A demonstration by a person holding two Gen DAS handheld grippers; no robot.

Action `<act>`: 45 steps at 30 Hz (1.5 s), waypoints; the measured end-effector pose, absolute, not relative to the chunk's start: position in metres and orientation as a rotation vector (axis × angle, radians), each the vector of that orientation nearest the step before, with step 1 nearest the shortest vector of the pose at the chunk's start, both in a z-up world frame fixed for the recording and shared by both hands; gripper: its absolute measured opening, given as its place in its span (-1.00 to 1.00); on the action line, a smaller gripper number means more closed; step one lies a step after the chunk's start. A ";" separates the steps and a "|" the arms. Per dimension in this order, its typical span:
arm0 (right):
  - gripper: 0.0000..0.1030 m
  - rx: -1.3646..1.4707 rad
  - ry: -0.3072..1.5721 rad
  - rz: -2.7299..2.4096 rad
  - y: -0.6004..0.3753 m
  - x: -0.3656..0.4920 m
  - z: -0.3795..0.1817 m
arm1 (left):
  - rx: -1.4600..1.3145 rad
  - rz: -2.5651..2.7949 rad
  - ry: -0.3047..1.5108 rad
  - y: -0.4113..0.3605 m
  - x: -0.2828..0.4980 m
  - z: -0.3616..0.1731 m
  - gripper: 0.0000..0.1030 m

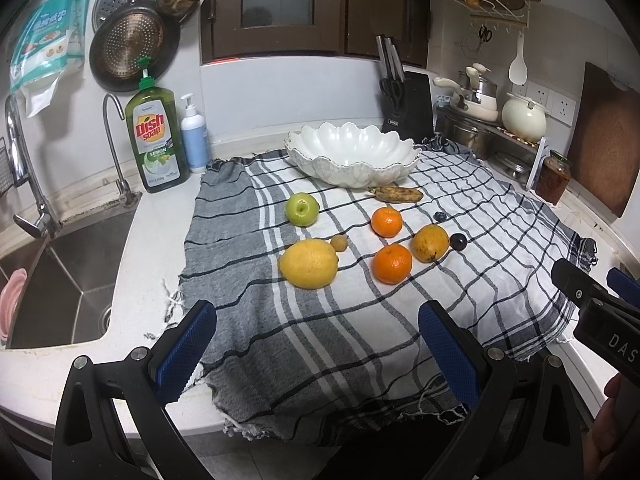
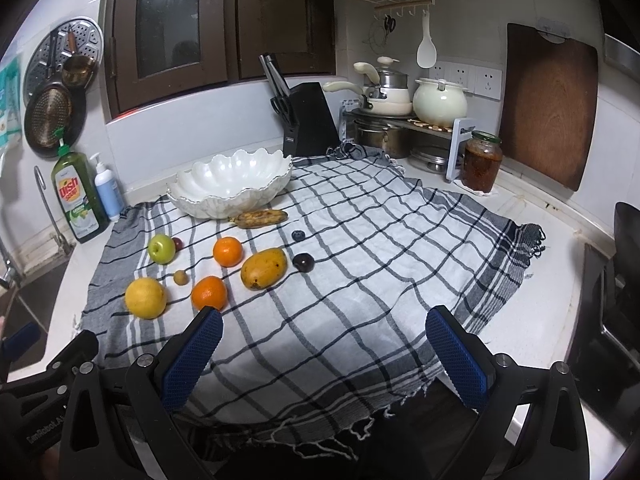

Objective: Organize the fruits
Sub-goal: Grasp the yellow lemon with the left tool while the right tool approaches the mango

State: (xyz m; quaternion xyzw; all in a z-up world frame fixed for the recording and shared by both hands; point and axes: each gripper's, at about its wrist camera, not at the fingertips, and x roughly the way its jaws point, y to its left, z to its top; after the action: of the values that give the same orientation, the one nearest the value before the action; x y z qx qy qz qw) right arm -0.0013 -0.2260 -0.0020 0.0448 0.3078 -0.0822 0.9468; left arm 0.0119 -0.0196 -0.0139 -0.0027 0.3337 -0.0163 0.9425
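A: What sits nearest the cameras?

B: Both claws, jaws spread wide apart with nothing between them. The left gripper [image 1: 316, 344] hangs over the near edge of the checked cloth [image 1: 360, 320], and the right gripper [image 2: 324, 350] does likewise in its own view, its left pad close to the near orange [image 2: 209, 293]

A: And the fruit?

B: All on the cloth, none in the bowl. Closest is the lemon [image 1: 309, 263] with a small brownish fruit [image 1: 339, 242] just behind it, then the near orange and the mango [image 1: 430, 242] beside it. A dark plum [image 1: 458, 241] lies just right of the mango

A: Farther back?

B: The second orange [image 1: 386, 221], the green apple [image 1: 302, 209] to its left and a small dark berry [image 1: 440, 217] to its right. From the right wrist a small reddish fruit [image 2: 178, 243] shows, touching the apple's far side. Beyond them a browned banana [image 1: 396, 193] lies just before the white scalloped bowl [image 1: 352, 152]

A: Behind that?

B: A knife block [image 1: 408, 108], and at far left the dish soap bottle [image 1: 154, 140] by the sink [image 1: 68, 272]
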 end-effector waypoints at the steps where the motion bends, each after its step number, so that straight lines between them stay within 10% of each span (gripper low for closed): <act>1: 1.00 0.091 0.632 -0.168 -0.226 0.002 -0.003 | -0.004 -0.035 0.686 -0.020 0.016 -0.013 0.99; 45: 0.99 0.062 0.870 -0.100 -0.208 0.160 -0.082 | -0.045 0.009 0.936 -0.006 0.167 -0.098 0.77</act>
State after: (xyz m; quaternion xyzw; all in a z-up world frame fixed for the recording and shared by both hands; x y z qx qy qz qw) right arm 0.1599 -0.2081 -0.0823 0.0302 0.4211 -0.0482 0.9052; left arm 0.1673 -0.0058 -0.0975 -0.0216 0.4511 0.0045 0.8922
